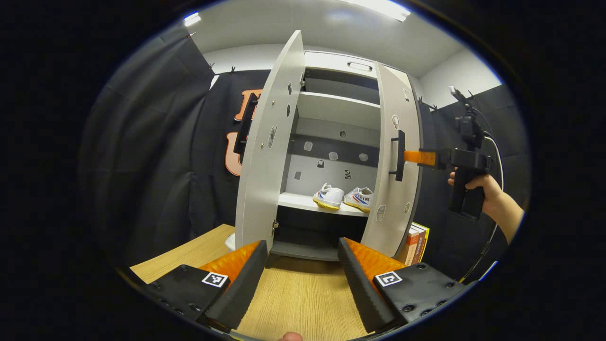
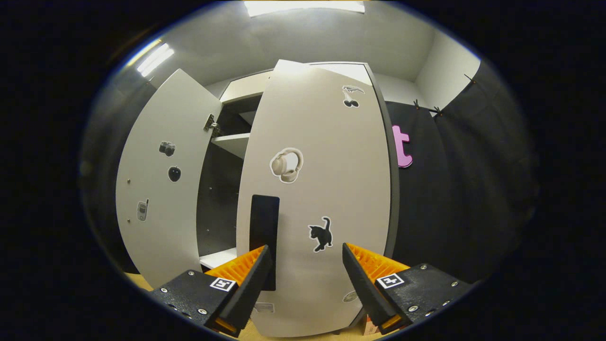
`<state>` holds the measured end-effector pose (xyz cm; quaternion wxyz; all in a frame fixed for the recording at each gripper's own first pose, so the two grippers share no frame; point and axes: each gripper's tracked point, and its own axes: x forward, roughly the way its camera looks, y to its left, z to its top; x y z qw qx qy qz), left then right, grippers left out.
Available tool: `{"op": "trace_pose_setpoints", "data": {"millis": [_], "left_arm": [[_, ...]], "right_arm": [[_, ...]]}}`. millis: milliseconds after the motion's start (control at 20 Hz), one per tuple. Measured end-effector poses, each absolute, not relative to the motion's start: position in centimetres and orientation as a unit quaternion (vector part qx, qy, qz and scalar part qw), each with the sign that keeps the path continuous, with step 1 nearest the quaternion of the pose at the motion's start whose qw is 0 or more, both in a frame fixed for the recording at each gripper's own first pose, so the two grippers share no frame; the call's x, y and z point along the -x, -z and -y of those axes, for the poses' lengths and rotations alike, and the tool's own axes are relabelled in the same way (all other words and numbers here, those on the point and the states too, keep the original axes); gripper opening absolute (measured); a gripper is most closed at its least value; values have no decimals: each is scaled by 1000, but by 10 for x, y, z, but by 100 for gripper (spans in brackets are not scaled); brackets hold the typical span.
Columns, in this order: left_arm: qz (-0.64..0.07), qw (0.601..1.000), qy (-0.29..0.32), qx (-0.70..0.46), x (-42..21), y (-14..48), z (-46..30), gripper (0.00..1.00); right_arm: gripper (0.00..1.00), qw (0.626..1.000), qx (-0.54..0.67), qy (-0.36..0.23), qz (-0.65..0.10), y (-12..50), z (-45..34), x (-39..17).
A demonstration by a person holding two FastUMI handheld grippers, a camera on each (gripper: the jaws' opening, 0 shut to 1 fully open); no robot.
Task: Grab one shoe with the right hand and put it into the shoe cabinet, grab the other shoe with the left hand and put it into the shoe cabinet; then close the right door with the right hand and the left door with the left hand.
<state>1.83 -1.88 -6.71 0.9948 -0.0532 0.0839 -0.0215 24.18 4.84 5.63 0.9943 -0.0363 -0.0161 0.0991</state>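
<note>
Two white shoes [image 1: 328,195] [image 1: 360,197] sit side by side on the lower shelf inside the pale grey shoe cabinet [image 1: 338,109]. Its left door [image 1: 265,156] stands wide open. The right door [image 1: 395,166] is partly swung in. My left gripper [image 1: 300,255] hangs open and empty over the table, in front of the cabinet. A hand holds my right gripper [image 1: 414,157], its tips at the right door's outer face beside the black handle [image 1: 400,155]. In the right gripper view that gripper [image 2: 305,253] is open, with the door [image 2: 312,199] and its handle [image 2: 264,237] just ahead.
The cabinet stands on a wooden table [image 1: 293,293]. Upright books [image 1: 416,244] lean at the cabinet's right foot. A small white object [image 1: 230,241] peeks out behind the left door's bottom edge. Black cloth walls surround the booth.
</note>
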Motion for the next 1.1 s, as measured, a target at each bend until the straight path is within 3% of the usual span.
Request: {"op": "trace_pose_setpoints", "data": {"millis": [600,1100], "left_arm": [[-88,995,13,49,-23,71,0,97],[-89,995,-6,44,-18,66,-19,97]], "right_arm": [[91,995,16,-95,-7,-38,-69,-292],[92,997,20,-74,6,-42,-70,-287]]}}
